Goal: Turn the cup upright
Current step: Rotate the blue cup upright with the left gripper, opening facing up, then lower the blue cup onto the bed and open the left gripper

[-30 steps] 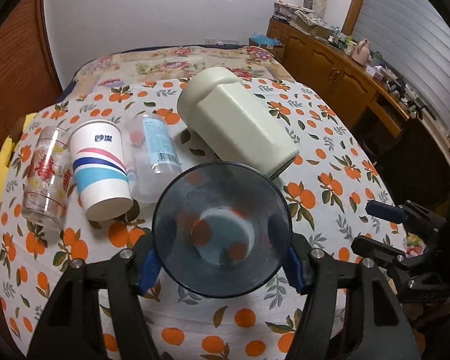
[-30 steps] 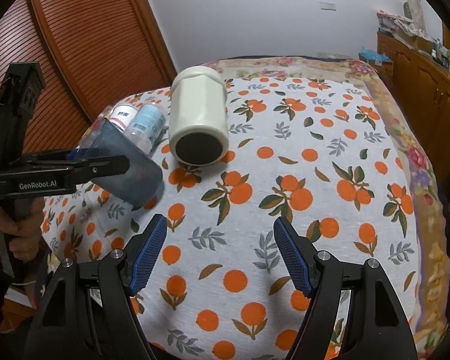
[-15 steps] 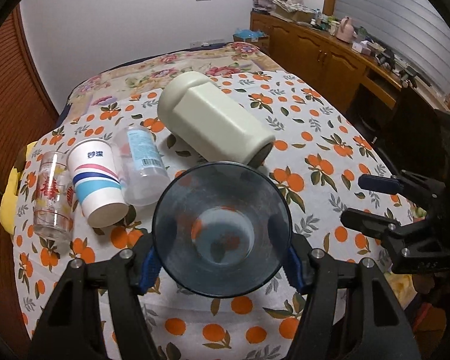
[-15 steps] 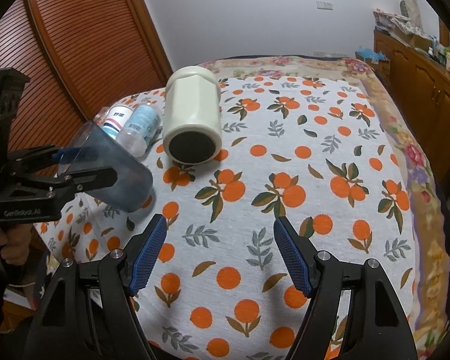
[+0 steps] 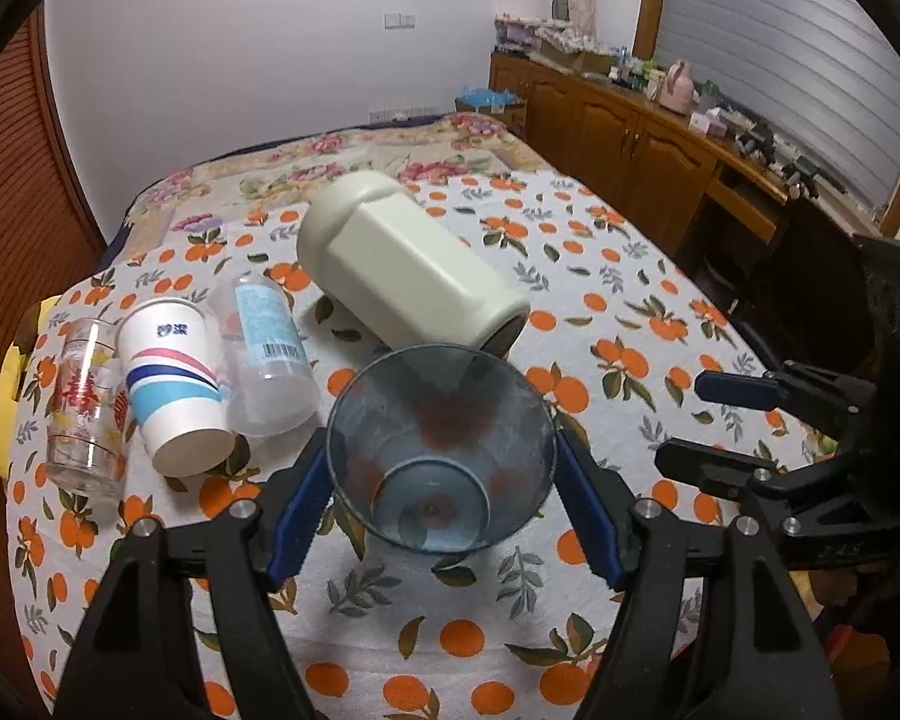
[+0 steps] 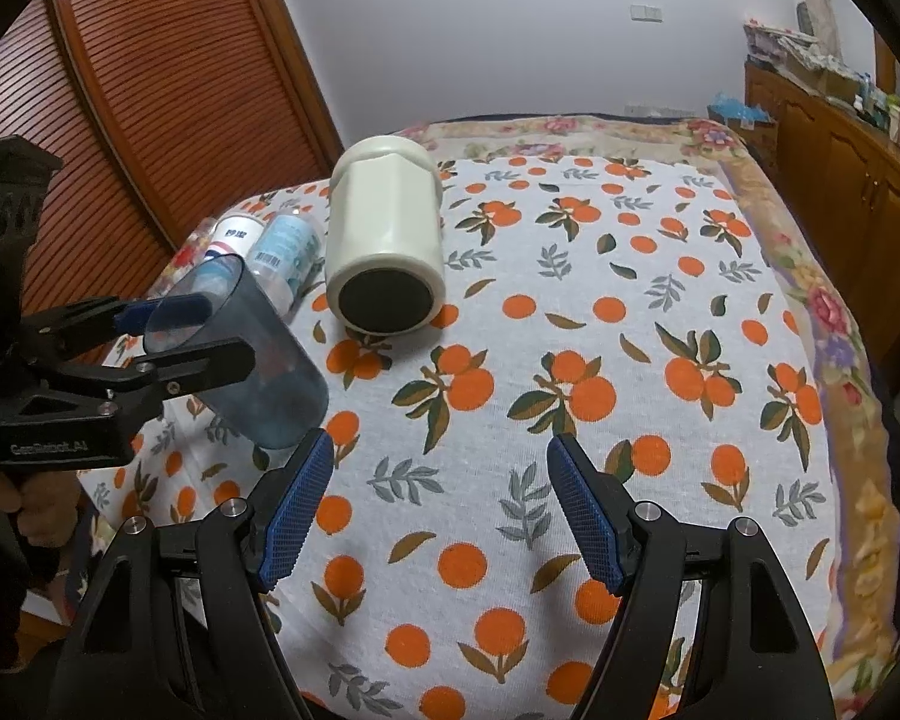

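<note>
translucent blue cup (image 5: 441, 450) pinched between the blue pads of the left tool (image 5: 441, 477), tilted with its mouth up, its base just above or on the orange-print tablecloth (image 6: 600, 312); contact is unclear. right tool (image 6: 441, 504) hangs spread with nothing between its pads. behind the cup lie a cream jar (image 5: 408, 267), a clear plastic bottle (image 5: 267, 357), a striped paper cup (image 5: 174, 384) and a printed glass (image 5: 84, 402).

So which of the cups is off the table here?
The blue-tinted clear cup, clamped in the left gripper and tilted; the paper cup and printed glass lie on the cloth.
</note>
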The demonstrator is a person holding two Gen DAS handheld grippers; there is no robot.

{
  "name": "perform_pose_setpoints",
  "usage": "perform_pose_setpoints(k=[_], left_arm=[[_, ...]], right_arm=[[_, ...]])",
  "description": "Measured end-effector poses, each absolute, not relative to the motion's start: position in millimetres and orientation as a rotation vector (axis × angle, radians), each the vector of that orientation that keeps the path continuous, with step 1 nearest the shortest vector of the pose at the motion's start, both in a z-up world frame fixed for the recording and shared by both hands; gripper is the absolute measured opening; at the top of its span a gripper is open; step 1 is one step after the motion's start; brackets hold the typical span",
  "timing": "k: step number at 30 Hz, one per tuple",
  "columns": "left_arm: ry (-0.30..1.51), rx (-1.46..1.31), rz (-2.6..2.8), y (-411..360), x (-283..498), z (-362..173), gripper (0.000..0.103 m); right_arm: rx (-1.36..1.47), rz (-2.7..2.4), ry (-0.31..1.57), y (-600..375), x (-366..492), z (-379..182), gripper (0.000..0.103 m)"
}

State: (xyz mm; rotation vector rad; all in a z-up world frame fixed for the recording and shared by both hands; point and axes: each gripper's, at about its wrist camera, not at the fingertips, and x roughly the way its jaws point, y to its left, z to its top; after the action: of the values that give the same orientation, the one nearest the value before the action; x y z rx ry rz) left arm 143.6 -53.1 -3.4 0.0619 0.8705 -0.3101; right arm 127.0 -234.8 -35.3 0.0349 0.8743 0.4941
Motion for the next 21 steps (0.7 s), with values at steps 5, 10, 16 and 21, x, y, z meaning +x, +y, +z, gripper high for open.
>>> perform_pose_setpoints(k=[5, 10, 16, 21], left_arm=[[0.814, 0.020, -0.315, -45.0, 127.8, 10.6, 0.072], [0.761, -0.014, -0.312, -34.8, 108.7, 22.8, 0.073], [0.707, -0.026, -0.294, -25.0, 89.9, 31.6, 0.074], [0.639, -0.001, -0.240, -18.6, 76.0, 34.0, 0.077]], right_arm=[[0.043, 0.497, 0.846, -232.7, 123.8, -28.2, 0.076], [0.054, 0.502, 0.799, -229.3, 116.5, -15.9, 0.076], [0.085, 0.500, 0.751, -227.9, 110.9, -4.1, 0.076], [0.075, 0.494, 0.704, -223.7, 101.9, 2.4, 0.078]])
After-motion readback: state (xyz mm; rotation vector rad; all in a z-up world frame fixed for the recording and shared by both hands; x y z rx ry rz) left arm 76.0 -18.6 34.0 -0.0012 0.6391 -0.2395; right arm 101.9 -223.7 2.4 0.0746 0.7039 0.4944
